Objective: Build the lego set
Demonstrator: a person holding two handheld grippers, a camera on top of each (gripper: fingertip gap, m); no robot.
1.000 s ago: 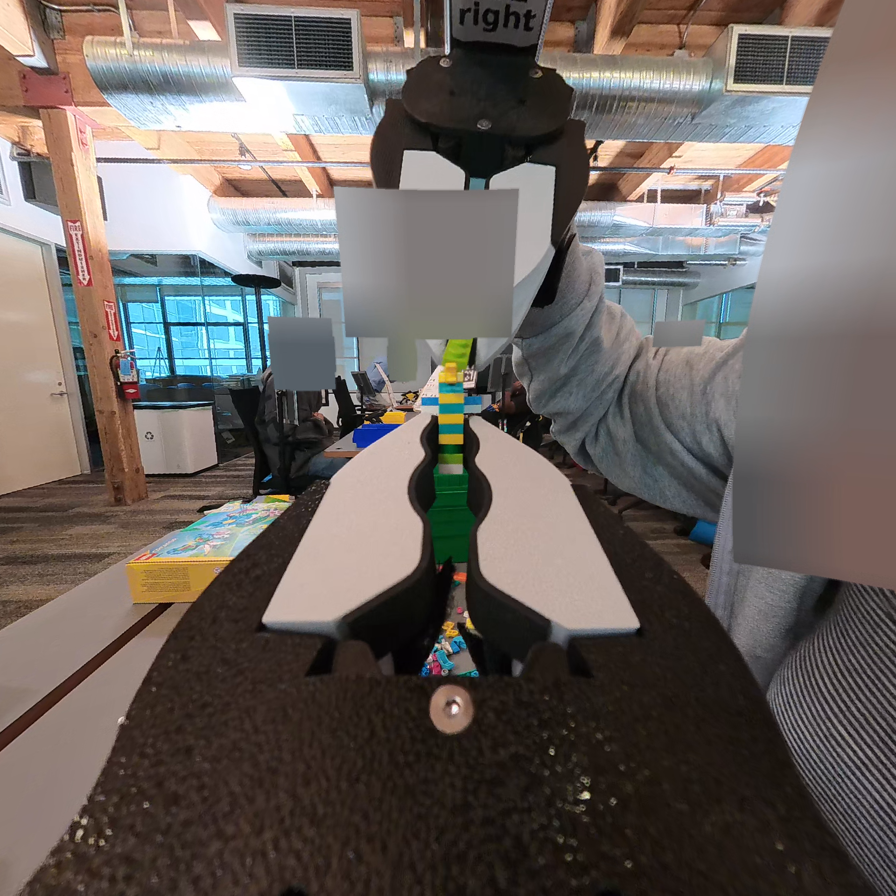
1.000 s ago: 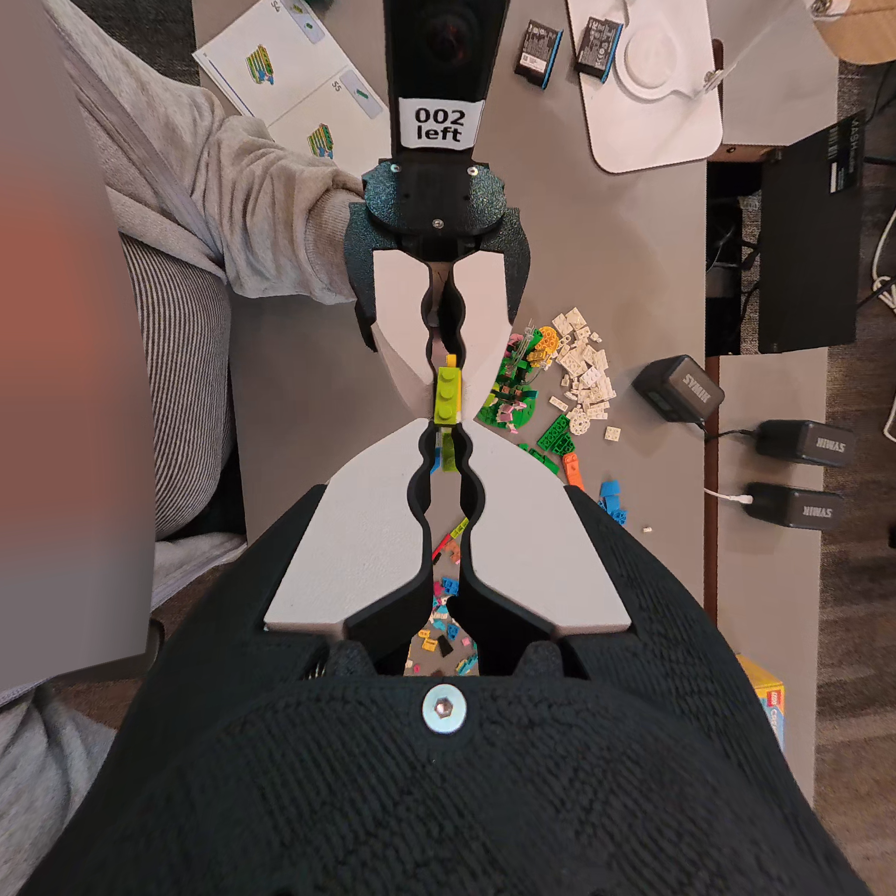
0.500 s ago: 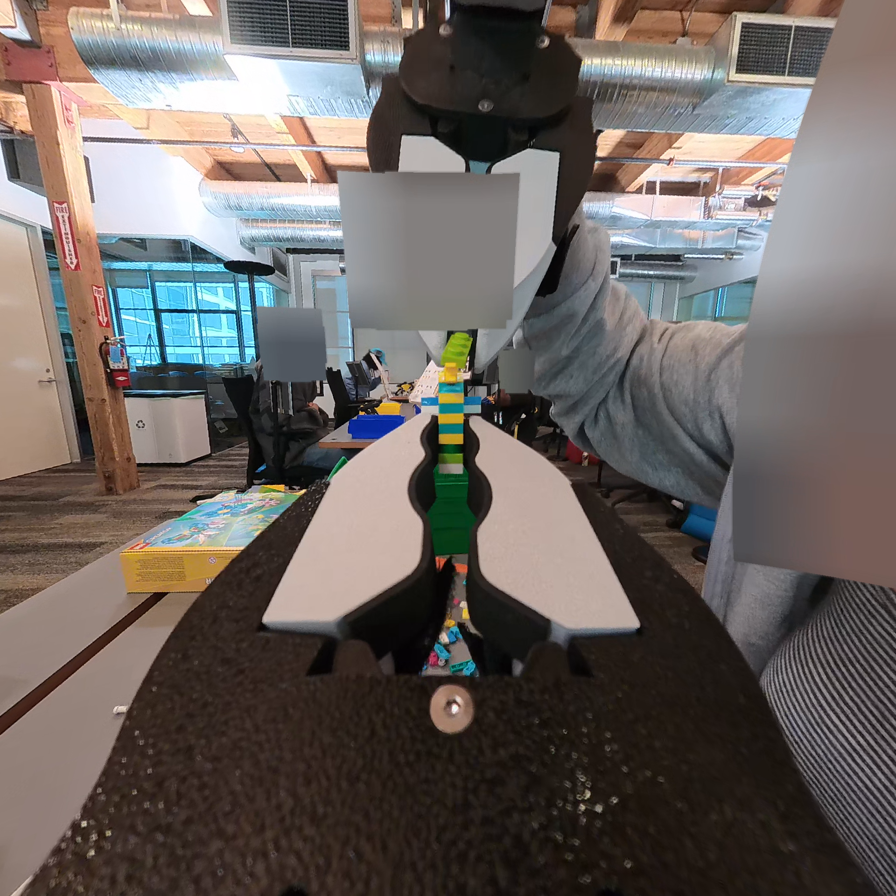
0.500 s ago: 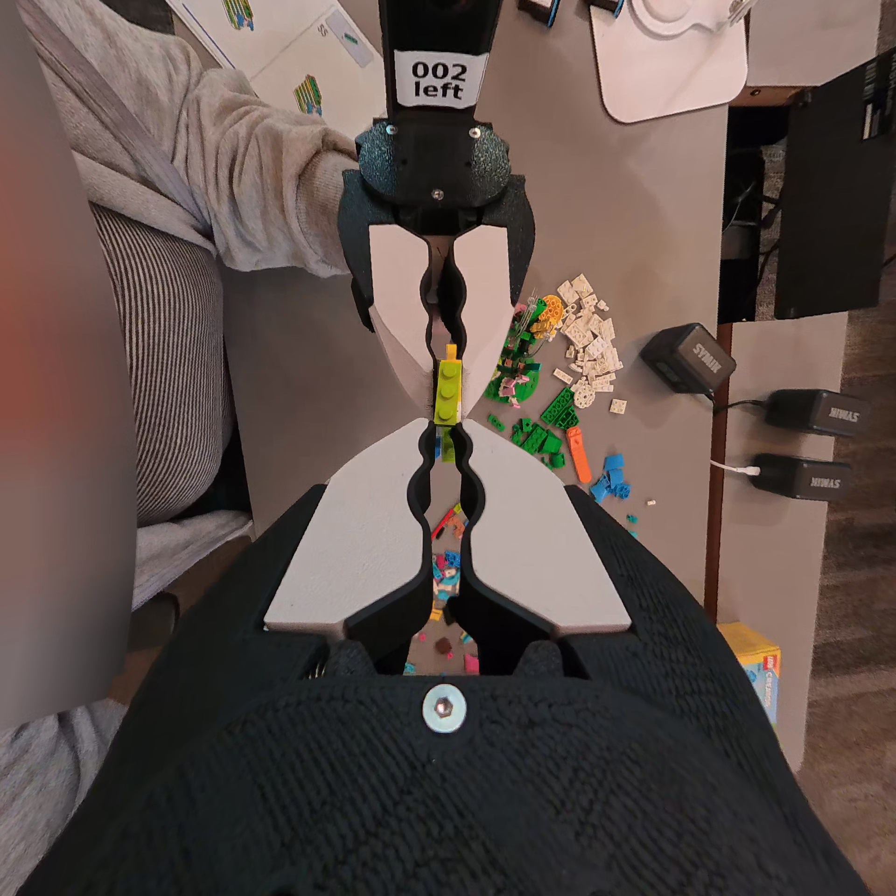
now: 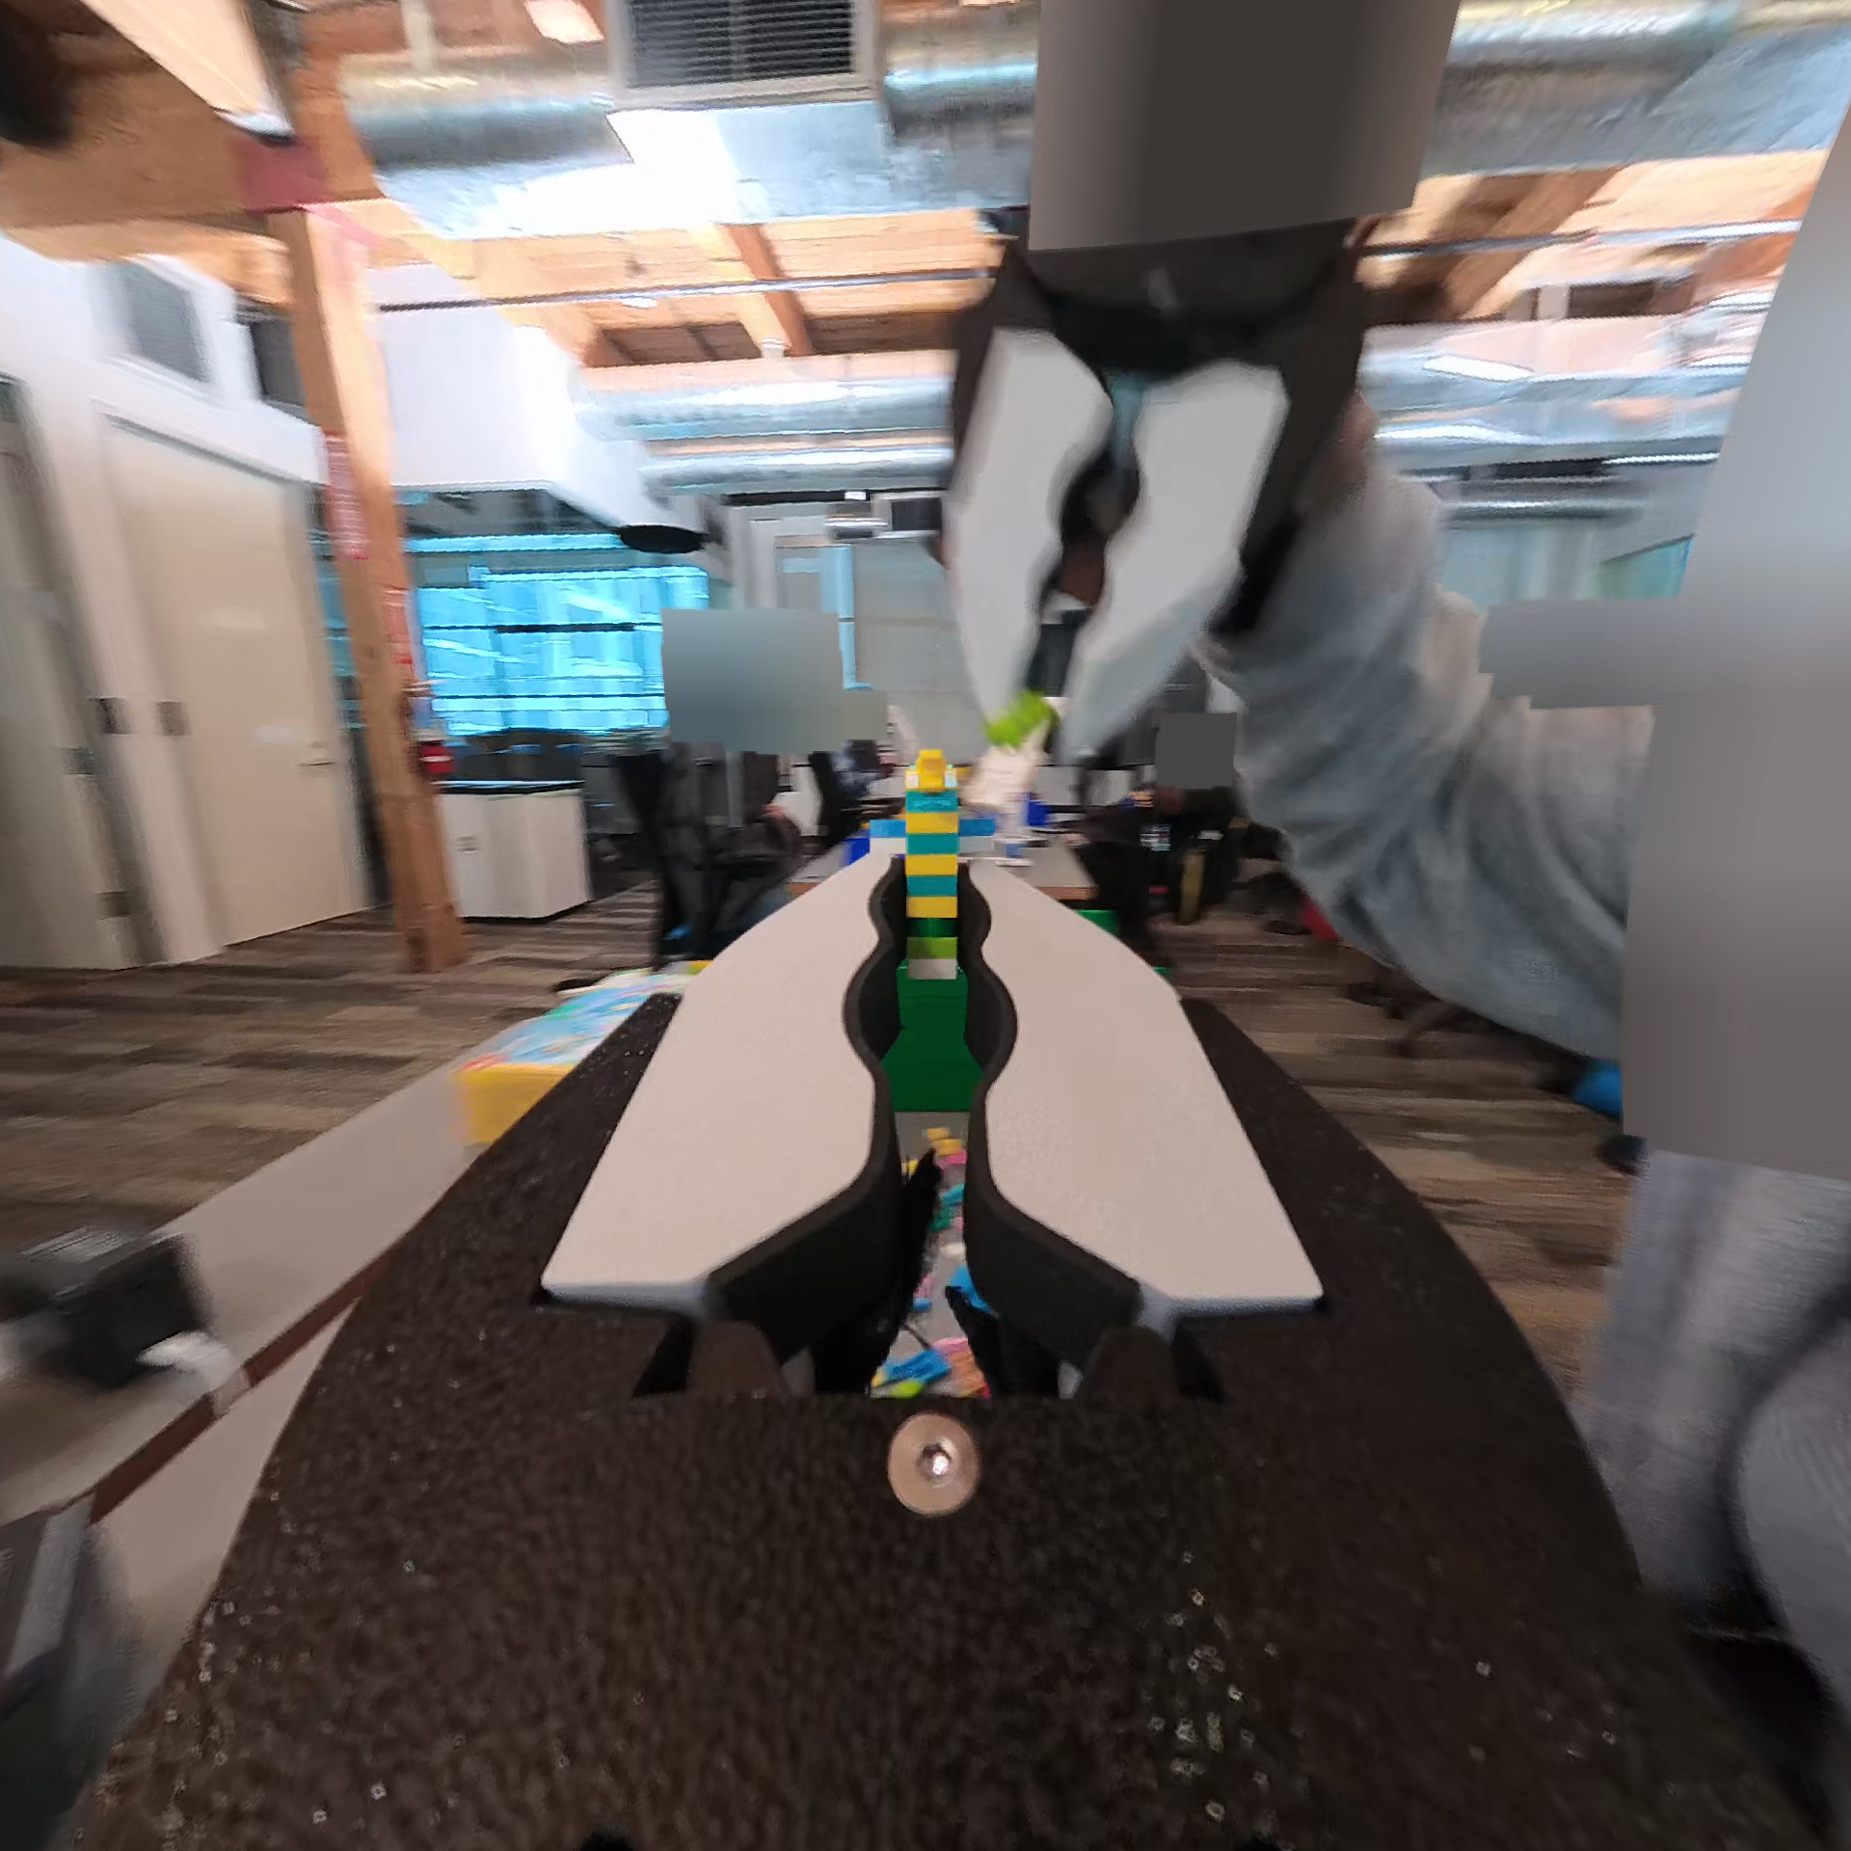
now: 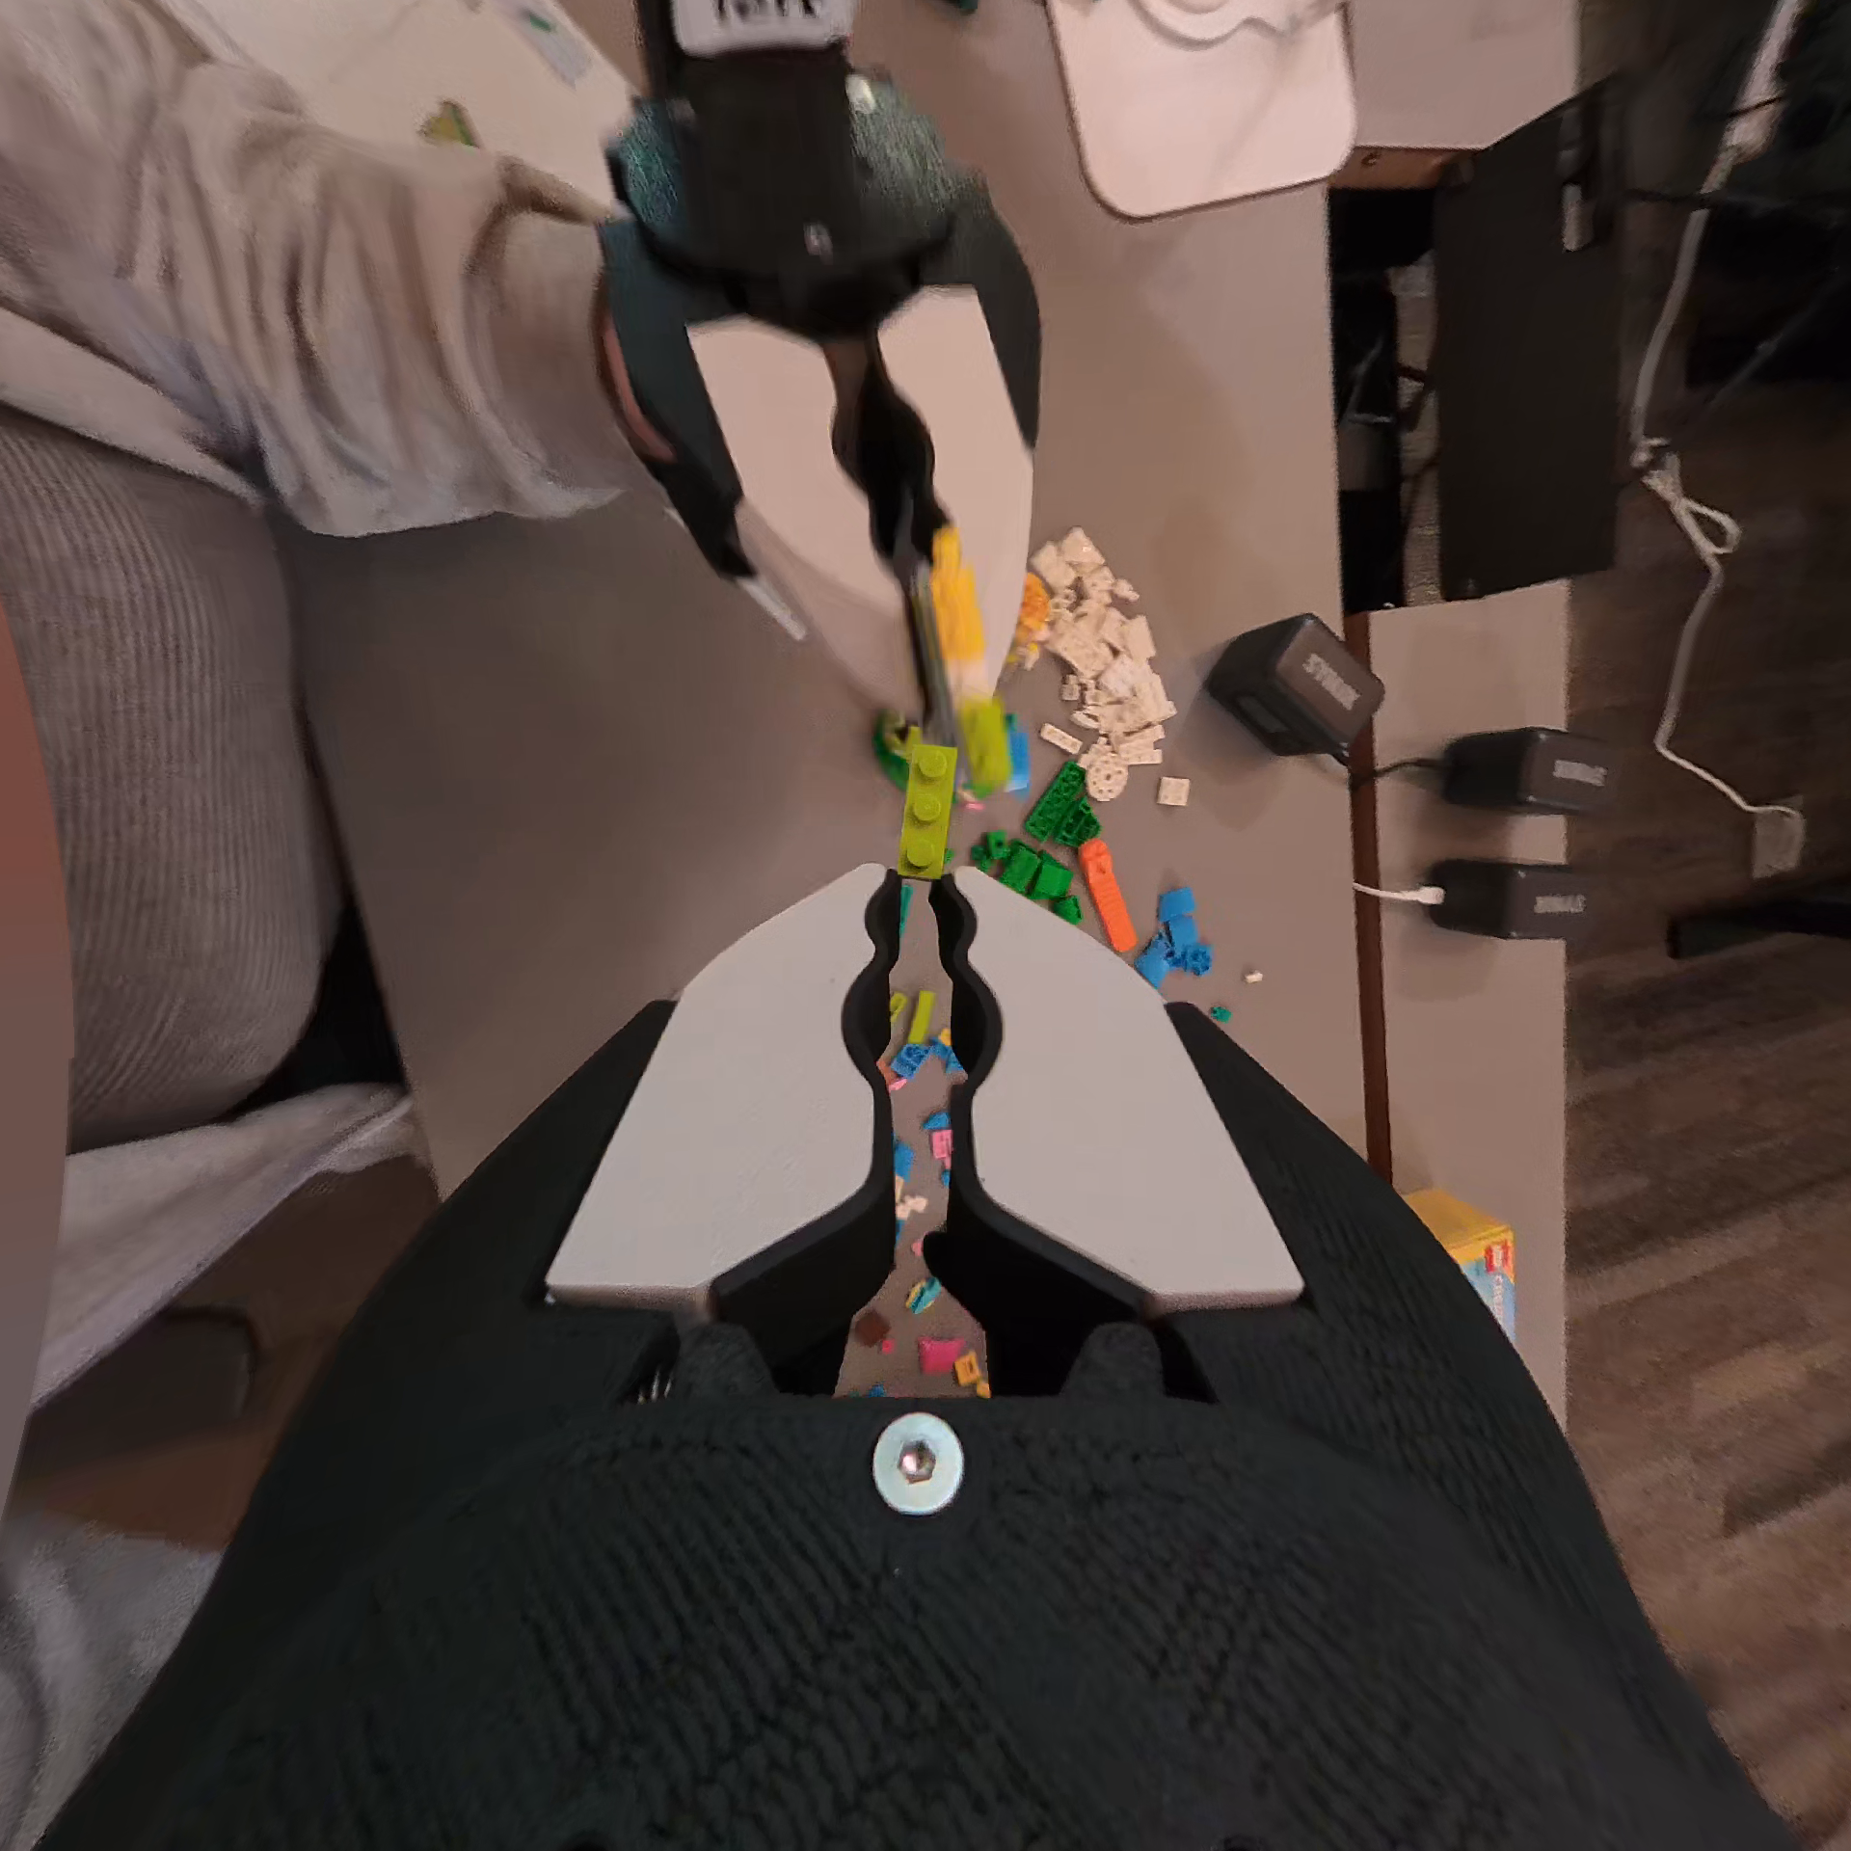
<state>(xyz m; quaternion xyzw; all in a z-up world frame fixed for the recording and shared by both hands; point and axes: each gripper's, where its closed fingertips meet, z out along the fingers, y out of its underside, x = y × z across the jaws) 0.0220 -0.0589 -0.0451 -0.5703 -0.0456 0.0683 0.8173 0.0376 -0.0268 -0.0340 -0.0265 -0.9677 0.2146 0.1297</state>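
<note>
My left gripper [image 5: 930, 871] is shut on a striped lego tower [image 5: 932, 1022] with a green base and yellow and blue layers, held upright above the table. My right gripper [image 6: 919, 873] is shut on a lime green plate [image 6: 923, 821]. In the left wrist view the right gripper [image 5: 1032, 731] hangs just up and to the right of the tower top, with the lime plate [image 5: 1022, 719] at its tips, apart from the tower. In the right wrist view the left gripper [image 6: 921, 641] and the tower [image 6: 957, 601] are motion-blurred, right beyond the plate.
On the grey table [image 6: 601, 701] lie piles of white pieces [image 6: 1102, 651], green pieces [image 6: 1052, 821], blue pieces [image 6: 1177, 942] and an orange tool [image 6: 1107, 906]. Black chargers [image 6: 1292, 691] sit at the right edge. A yellow lego box [image 6: 1472, 1262] and a white pad [image 6: 1202, 100] are farther off. The tips of one gripper are about 5 cm away from the tips of the other.
The right gripper with the lime plate has shifted right of the tower top and apart from it. The left gripper and tower have swung; both views are now motion-blurred.
</note>
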